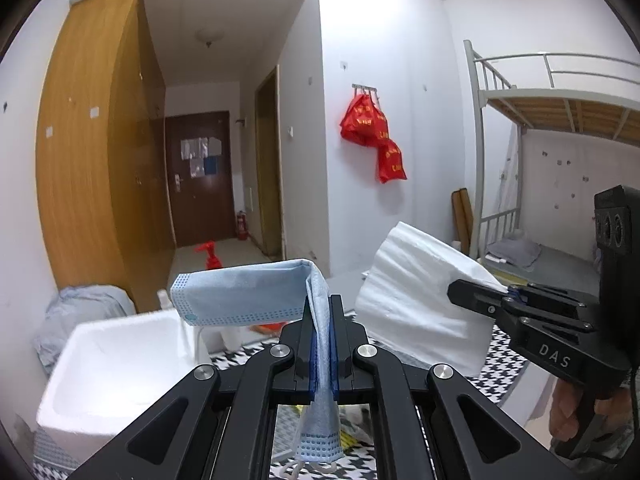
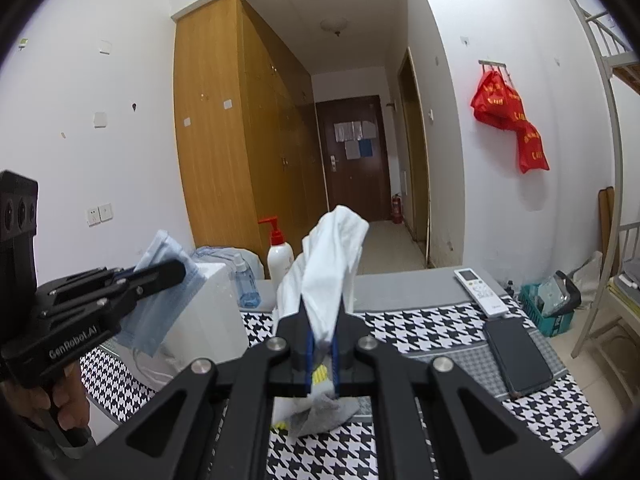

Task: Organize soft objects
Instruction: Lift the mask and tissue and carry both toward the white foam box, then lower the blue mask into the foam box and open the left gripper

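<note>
Blue mask point(image 1: 240, 294) hangs pinched in the left gripper point(image 1: 323, 344), whose jaws are closed tight on its middle fold; one half juts out to the left above the white foam box point(image 1: 116, 360), the other droops down between the gripper's arms. White tissue point(image 2: 332, 264) is clamped the same way in the right gripper point(image 2: 322, 354), jaws closed on it, its top standing up crumpled and its lower end hanging below the fingers. Both pieces are held up off the table point(image 2: 420, 292), which wears a black-and-white houndstooth cloth point(image 2: 440, 328).

From the right wrist view, the left gripper sits to the left with the mask just in front of the foam box. Behind the box stand a small blue spray bottle point(image 2: 248, 284) and a white pump bottle point(image 2: 279, 254) with a red top. On the right part of the cloth lie a white remote point(image 2: 482, 290) and a dark phone point(image 2: 516, 354), near each other but apart. Red bags point(image 2: 510, 120) hang on the far wall.
</note>
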`<state>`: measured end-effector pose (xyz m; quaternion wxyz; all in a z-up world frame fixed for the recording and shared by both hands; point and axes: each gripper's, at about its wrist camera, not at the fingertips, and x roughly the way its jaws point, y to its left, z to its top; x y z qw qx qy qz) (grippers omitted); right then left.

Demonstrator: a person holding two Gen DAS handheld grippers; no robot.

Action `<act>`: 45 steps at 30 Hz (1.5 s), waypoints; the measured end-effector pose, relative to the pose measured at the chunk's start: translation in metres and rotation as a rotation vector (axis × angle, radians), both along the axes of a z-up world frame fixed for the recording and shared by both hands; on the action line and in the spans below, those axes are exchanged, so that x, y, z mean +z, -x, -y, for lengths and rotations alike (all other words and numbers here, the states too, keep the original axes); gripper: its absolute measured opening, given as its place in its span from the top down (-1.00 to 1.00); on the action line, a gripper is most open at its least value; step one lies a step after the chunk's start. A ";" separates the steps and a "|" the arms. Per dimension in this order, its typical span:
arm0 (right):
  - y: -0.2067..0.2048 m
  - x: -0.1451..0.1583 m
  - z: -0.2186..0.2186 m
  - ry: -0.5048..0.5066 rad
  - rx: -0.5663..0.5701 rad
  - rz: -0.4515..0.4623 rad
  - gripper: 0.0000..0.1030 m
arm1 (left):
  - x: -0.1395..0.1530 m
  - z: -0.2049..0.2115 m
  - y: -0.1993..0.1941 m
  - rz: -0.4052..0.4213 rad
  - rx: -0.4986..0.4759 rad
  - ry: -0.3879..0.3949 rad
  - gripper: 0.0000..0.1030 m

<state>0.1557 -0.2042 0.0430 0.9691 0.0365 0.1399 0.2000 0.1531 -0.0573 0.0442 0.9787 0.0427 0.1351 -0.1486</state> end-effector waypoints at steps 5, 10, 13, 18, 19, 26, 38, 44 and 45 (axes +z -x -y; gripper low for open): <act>-0.001 0.005 -0.001 -0.014 -0.006 0.013 0.83 | 0.005 -0.008 0.001 0.025 0.007 0.013 0.91; -0.006 0.009 -0.008 -0.006 -0.003 0.011 0.83 | 0.008 -0.016 0.001 0.035 0.035 0.025 0.91; -0.005 0.012 -0.012 -0.005 0.010 0.021 0.82 | 0.011 -0.018 0.003 0.047 0.050 0.017 0.91; -0.006 0.014 -0.021 -0.009 0.031 0.027 0.83 | 0.016 -0.027 0.004 0.062 0.084 0.006 0.91; -0.005 0.015 -0.023 -0.010 0.036 0.029 0.83 | 0.016 -0.030 0.004 0.061 0.089 0.007 0.91; -0.005 0.018 -0.038 -0.007 0.078 0.039 0.83 | 0.014 -0.049 0.002 0.052 0.145 0.018 0.91; -0.008 0.022 -0.068 0.006 0.156 0.050 0.83 | 0.012 -0.077 0.001 0.039 0.224 0.017 0.91; -0.011 0.022 -0.079 0.010 0.181 0.052 0.83 | 0.009 -0.086 -0.003 0.022 0.258 0.017 0.91; -0.012 0.022 -0.080 0.009 0.185 0.052 0.83 | 0.009 -0.087 -0.004 0.021 0.261 0.015 0.91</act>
